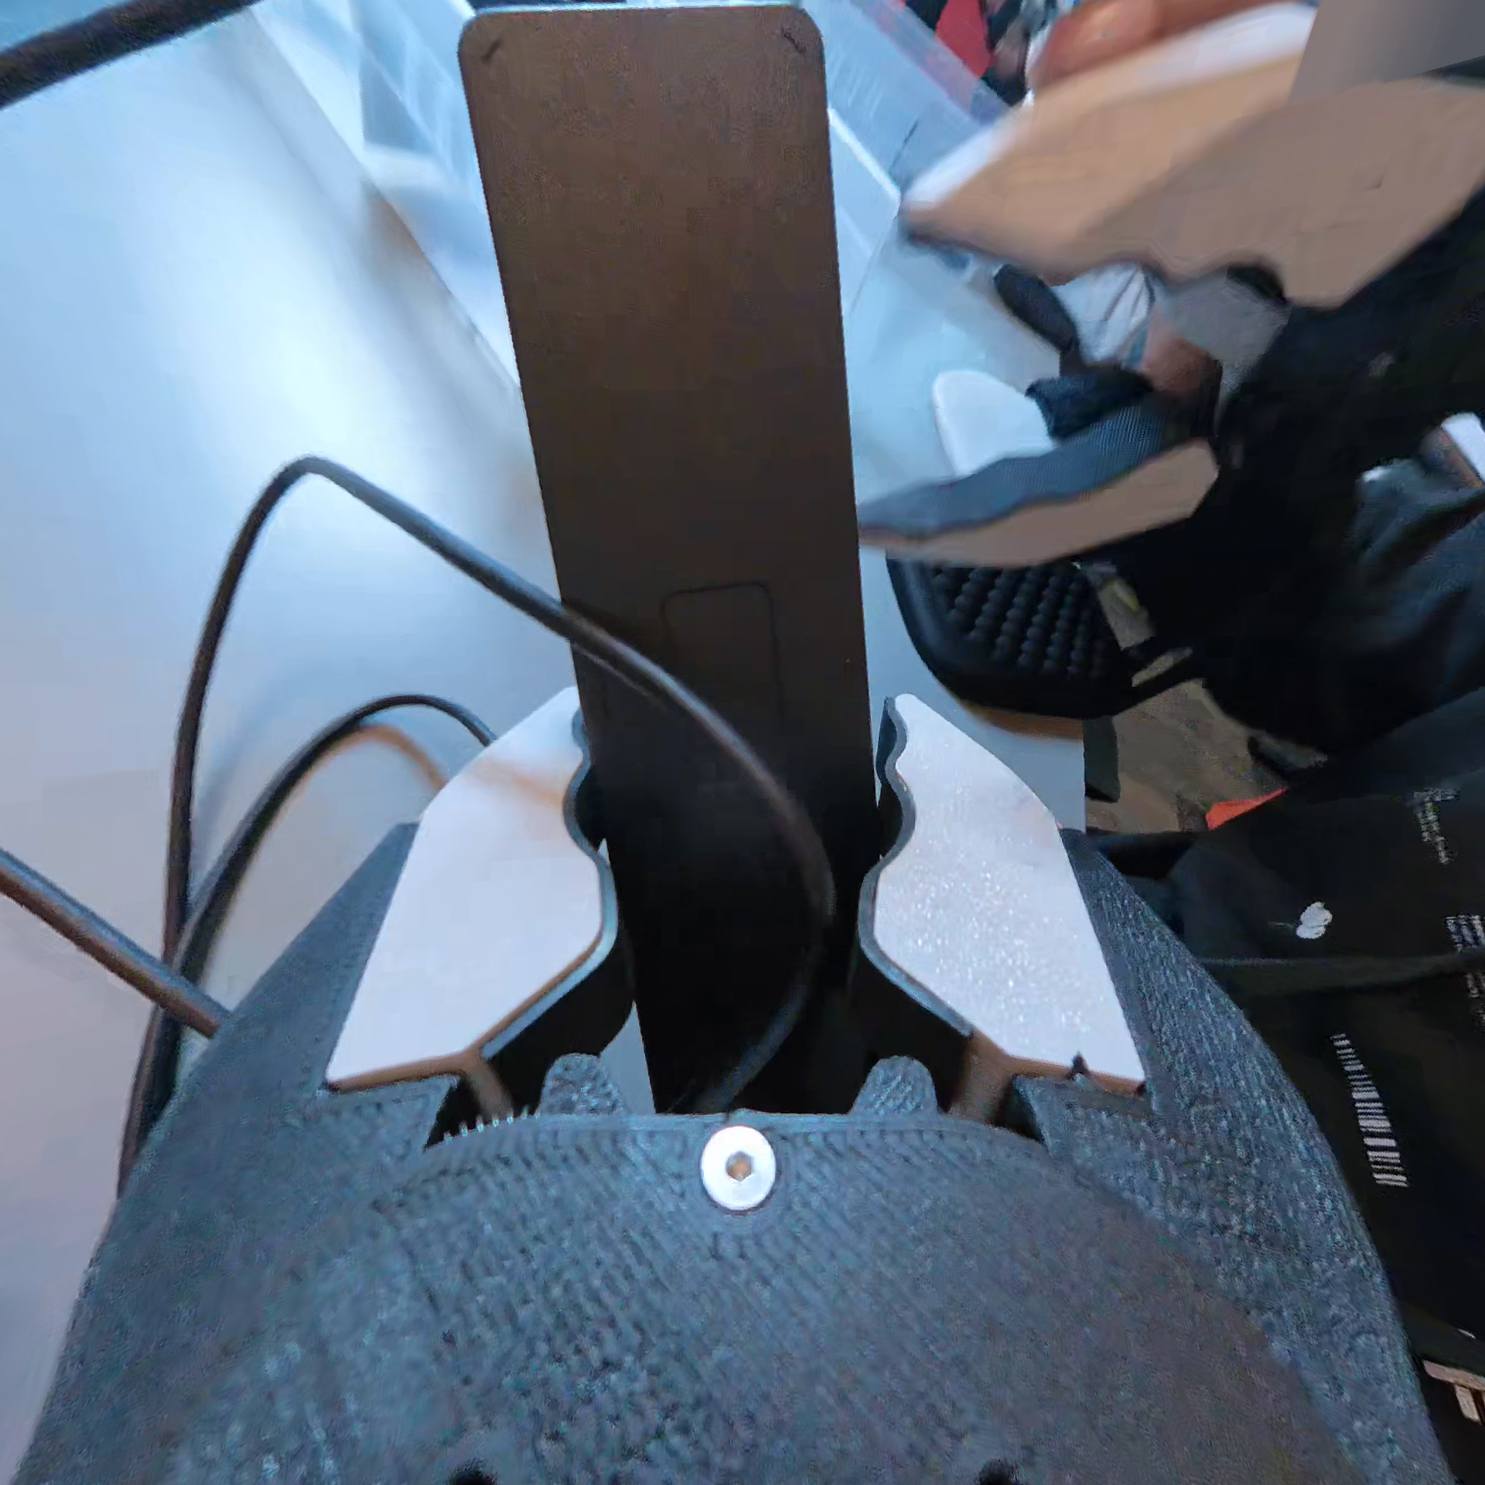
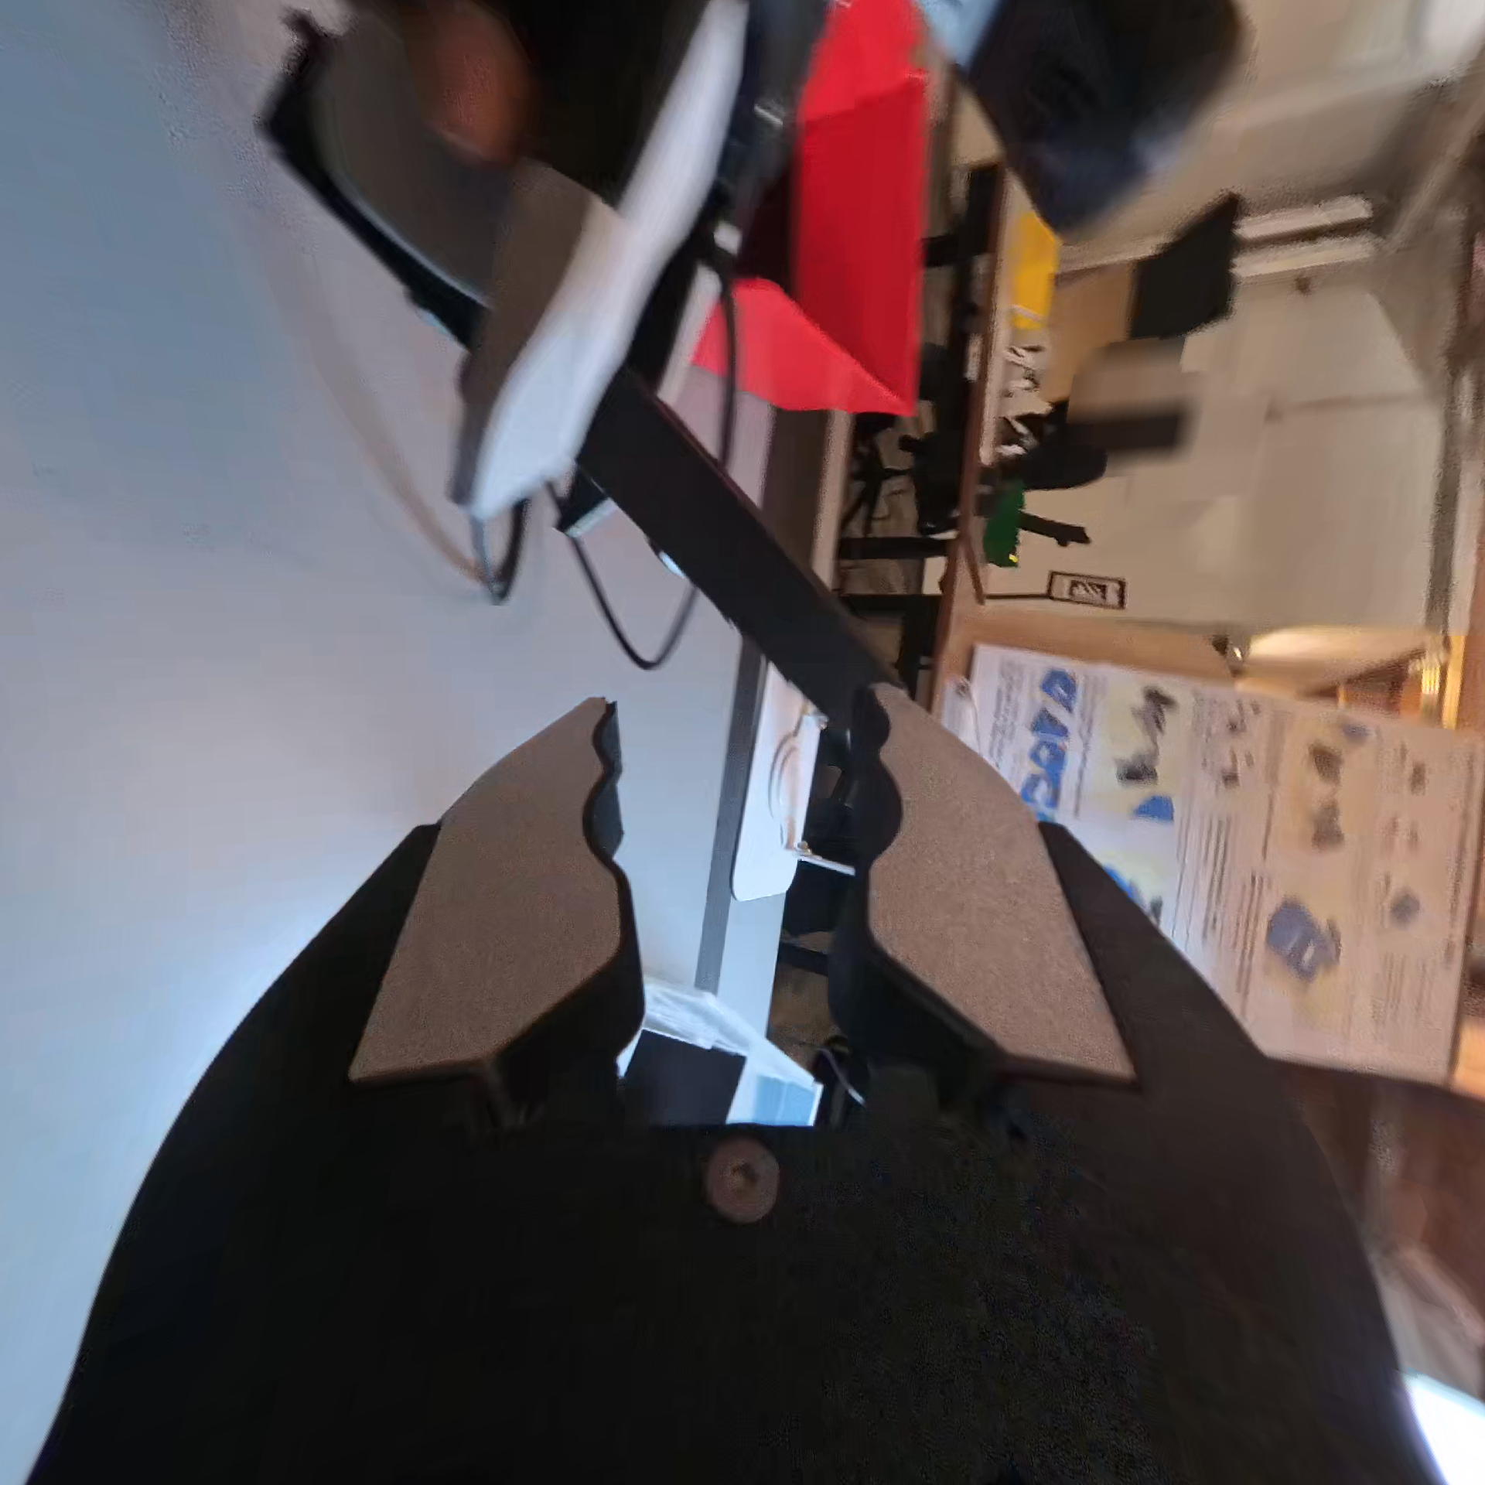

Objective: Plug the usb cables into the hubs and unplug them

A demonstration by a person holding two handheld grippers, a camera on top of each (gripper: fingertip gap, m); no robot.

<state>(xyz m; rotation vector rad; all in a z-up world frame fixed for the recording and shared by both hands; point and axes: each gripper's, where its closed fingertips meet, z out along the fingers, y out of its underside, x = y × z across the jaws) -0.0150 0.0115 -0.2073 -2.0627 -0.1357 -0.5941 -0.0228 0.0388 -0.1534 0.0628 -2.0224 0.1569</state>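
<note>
Your left gripper (image 1: 731,771) is clamped on the long, flat, dark brown hub (image 1: 667,362), a slim rounded-corner bar that stands up between the two pale fingers (image 1: 980,900) and runs away from the camera toward the top of the view. A thin black cable (image 1: 450,546) arcs from the left across the face of the hub and curls down into the gap at the gripper's base; a second thin black cable (image 1: 265,803) loops just beside the left finger over the white bench (image 1: 201,402). In the right wrist view the same dark hub (image 2: 723,554) slants through the air, held at its far end by the other gripper's pale finger (image 2: 578,337), with a thin black cable (image 2: 635,635) hanging in a loop below it over the white bench (image 2: 201,562). Your right gripper (image 2: 739,723) stands wide open with nothing between its grey-brown fingers (image 2: 514,908); the near end of the hub lies just at the tip of the right-hand finger, though you cannot tell whether they touch. Past the bench edge sit a red panel (image 2: 852,265) and a printed poster (image 2: 1205,844), both blurred.
</note>
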